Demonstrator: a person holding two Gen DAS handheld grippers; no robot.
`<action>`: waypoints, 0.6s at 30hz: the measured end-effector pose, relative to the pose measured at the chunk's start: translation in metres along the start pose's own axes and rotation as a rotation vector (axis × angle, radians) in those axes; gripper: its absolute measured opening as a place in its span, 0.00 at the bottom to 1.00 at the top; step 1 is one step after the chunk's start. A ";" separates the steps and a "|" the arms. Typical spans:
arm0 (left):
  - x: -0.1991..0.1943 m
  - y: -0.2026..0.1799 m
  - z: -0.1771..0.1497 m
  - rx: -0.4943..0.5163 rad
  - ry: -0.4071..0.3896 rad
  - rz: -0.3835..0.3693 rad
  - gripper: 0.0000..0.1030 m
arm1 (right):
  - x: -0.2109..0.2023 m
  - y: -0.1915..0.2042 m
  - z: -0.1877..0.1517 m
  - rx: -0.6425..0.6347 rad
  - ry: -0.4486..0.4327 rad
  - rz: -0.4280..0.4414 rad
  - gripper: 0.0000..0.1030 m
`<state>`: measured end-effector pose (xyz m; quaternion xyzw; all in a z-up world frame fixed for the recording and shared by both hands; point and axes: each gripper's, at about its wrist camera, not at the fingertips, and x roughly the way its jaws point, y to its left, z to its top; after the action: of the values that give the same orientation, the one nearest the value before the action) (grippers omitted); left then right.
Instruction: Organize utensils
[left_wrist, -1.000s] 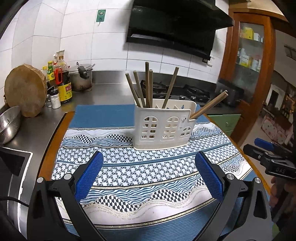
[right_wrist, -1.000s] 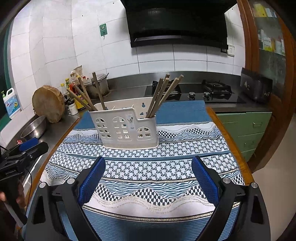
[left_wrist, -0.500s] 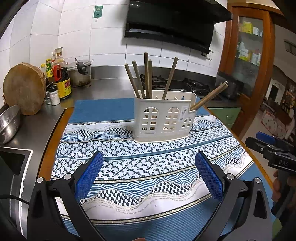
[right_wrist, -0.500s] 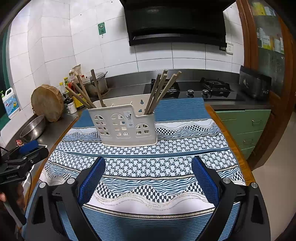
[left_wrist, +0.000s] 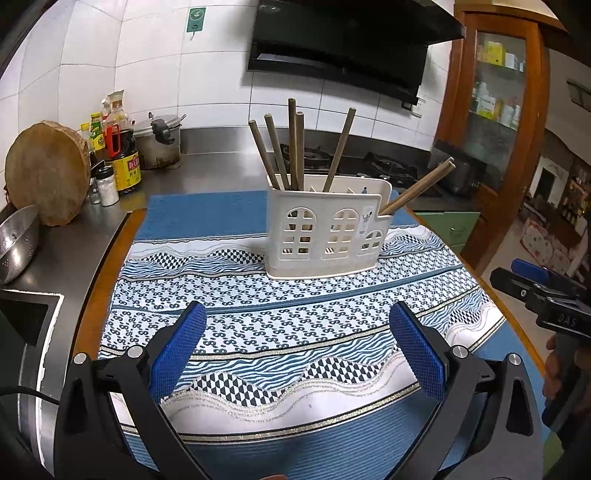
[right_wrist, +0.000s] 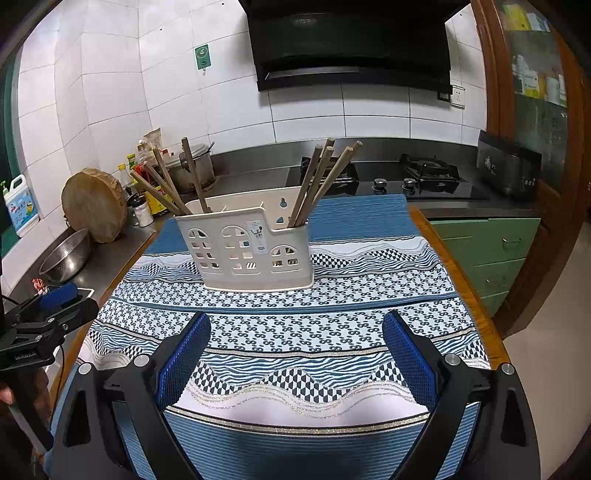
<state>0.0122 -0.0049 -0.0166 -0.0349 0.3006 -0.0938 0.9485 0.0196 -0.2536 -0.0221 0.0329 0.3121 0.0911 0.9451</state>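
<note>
White plastic, the utensil holder (left_wrist: 327, 230) stands upright on the patterned cloth (left_wrist: 258, 302), and all the chopsticks (left_wrist: 291, 144) we can see are in its compartments, some near its left end, some at the right. Our left gripper (left_wrist: 297, 350) and right gripper (right_wrist: 295, 354) both hover with fingers wide apart, holding nothing. We cannot judge whether sorting is coming or finished; no loose utensil is visible.
</note>
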 end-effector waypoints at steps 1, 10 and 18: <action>0.000 0.000 0.000 -0.001 0.001 0.000 0.95 | 0.000 0.000 0.000 0.000 0.000 0.000 0.88; 0.000 -0.001 0.000 -0.003 0.004 0.000 0.95 | 0.000 0.001 0.000 0.002 -0.001 -0.001 0.88; 0.000 0.000 0.000 -0.006 0.004 -0.002 0.95 | 0.000 0.001 0.000 0.003 -0.002 0.000 0.88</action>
<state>0.0119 -0.0050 -0.0168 -0.0377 0.3027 -0.0938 0.9477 0.0193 -0.2522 -0.0217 0.0343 0.3114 0.0907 0.9453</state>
